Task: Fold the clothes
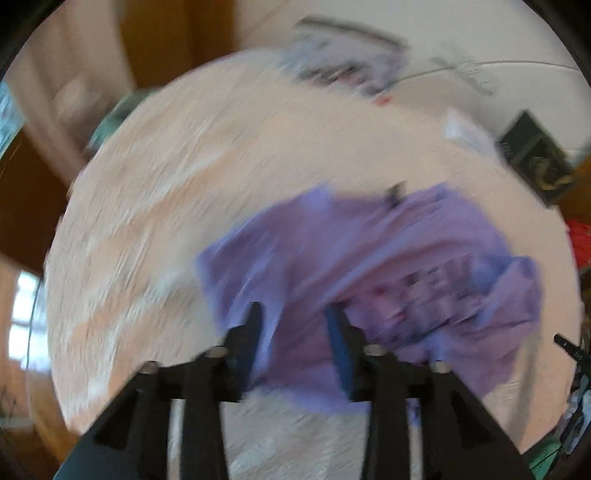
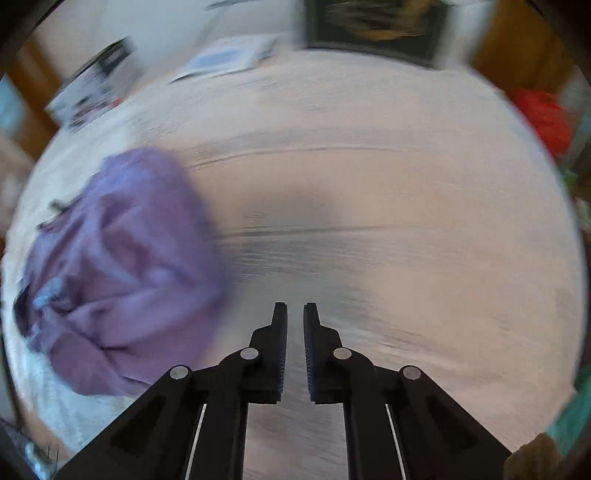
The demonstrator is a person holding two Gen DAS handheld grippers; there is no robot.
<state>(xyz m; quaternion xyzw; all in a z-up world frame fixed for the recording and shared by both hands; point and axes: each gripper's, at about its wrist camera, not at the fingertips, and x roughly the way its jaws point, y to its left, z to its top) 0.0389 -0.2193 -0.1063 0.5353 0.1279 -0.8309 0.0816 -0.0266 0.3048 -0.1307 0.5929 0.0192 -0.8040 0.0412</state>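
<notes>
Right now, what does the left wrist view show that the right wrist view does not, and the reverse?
Only the left wrist view shows the left tool, its jaws apart above the near edge of the purple garment, and the dark printed patch on that garment. Only the right wrist view shows the right tool, jaws nearly together with nothing between them, over bare tablecloth. Both show the crumpled purple garment on the round, pale-covered table, the papers at the far edge, the dark framed picture and something red off to the right.
</notes>
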